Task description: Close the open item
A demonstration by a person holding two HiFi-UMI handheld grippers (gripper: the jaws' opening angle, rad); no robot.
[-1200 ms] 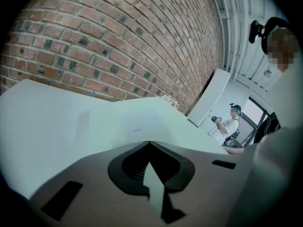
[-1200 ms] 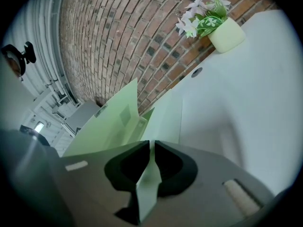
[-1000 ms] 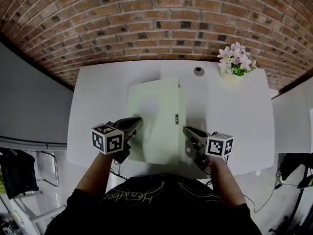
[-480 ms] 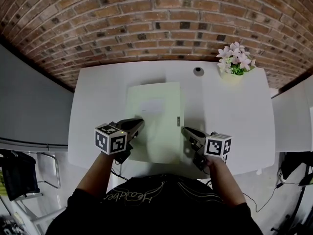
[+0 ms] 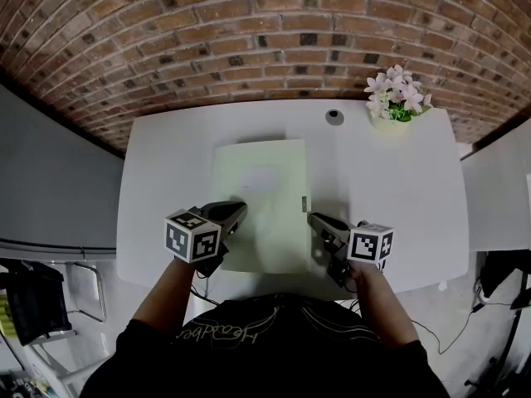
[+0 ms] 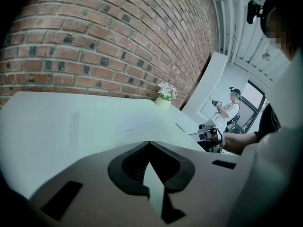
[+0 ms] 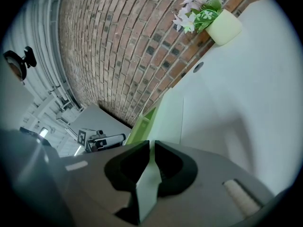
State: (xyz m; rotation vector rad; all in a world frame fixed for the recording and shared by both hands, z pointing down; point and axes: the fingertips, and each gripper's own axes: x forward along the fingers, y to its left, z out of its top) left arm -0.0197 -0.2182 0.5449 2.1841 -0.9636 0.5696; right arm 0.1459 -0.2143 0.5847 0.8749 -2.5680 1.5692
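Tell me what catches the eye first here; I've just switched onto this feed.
A pale green folder lies in the middle of a white table. Both grippers are shut on its near end, the left gripper at its left edge and the right gripper at its right. A pot of pink flowers stands at the table's far right corner, against a brick wall.

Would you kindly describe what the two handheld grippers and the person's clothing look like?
Both the left gripper and right gripper have grey tapered bodies with dark jaw linings and a white cube with black square markers. The person wears a black top with pale lettering.
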